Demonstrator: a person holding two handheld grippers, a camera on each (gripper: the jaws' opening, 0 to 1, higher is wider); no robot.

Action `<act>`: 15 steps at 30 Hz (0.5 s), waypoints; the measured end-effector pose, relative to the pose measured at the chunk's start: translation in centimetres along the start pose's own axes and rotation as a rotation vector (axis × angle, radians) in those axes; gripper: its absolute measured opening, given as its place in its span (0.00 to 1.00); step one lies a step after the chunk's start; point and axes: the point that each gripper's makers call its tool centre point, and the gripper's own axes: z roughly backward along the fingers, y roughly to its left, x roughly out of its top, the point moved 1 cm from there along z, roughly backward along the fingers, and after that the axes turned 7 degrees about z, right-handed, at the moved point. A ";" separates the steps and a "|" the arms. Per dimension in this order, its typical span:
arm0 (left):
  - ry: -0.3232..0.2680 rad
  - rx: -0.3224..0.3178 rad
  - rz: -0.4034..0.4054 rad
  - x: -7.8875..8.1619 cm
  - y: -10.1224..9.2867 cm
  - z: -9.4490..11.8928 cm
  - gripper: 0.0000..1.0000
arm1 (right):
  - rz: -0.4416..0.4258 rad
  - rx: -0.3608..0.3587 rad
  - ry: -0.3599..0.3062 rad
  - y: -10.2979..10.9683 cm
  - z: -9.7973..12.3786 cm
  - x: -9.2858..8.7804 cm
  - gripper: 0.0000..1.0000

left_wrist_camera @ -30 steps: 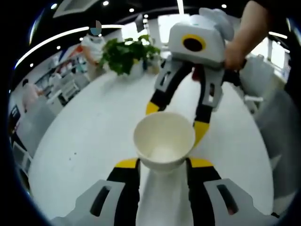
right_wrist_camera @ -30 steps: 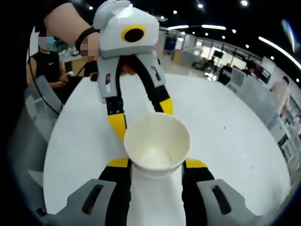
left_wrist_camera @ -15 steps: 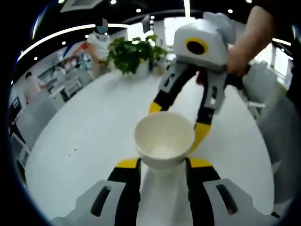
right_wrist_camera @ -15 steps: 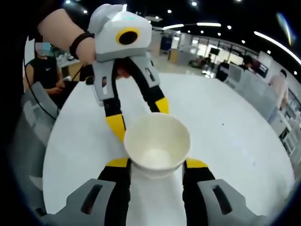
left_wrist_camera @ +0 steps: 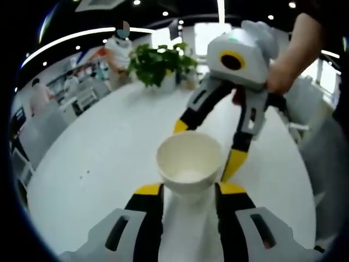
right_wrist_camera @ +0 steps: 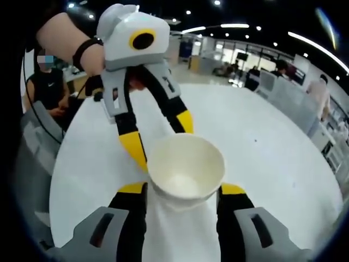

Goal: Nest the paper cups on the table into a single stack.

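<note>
Above the counter (left_wrist_camera: 98, 153) both grippers — left (left_wrist_camera: 188, 189), right (right_wrist_camera: 182, 189) — have fingers closed on one cup (left_wrist_camera: 190, 162).

Matt white paper cup (left_wrist_camera: 190, 162), smooth glossy white table (left_wrist_camera: 109, 158), glossy plastic gripper (left_wrist_camera: 210, 147) shell

Paper cup (left_wrist_camera: 190, 162) with its lower body hidden behind its own wide rim and the claws around it.

In the left gripper view, the left claw (left_wrist_camera: 190, 189) is cut off by the bottom edge; whether either claw touches the cup cannot be told. Background people and the potted plant (left_wrist_camera: 158, 63) are blurred.
</note>
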 end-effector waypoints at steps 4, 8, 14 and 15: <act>0.008 0.014 -0.018 -0.2 0.1 0.5 0.39 | -0.008 -0.014 0.008 0.2 0.2 -0.3 0.50; 0.016 0.019 -0.005 -0.6 0.0 0.9 0.42 | -0.055 -0.031 0.003 0.4 0.8 -0.7 0.54; -0.017 0.051 0.033 -0.6 -0.2 2.2 0.49 | -0.109 -0.059 -0.012 0.9 2.5 -0.9 0.59; -0.033 0.055 0.062 -0.4 -0.2 2.5 0.49 | -0.111 -0.065 -0.019 1.0 2.8 -0.8 0.60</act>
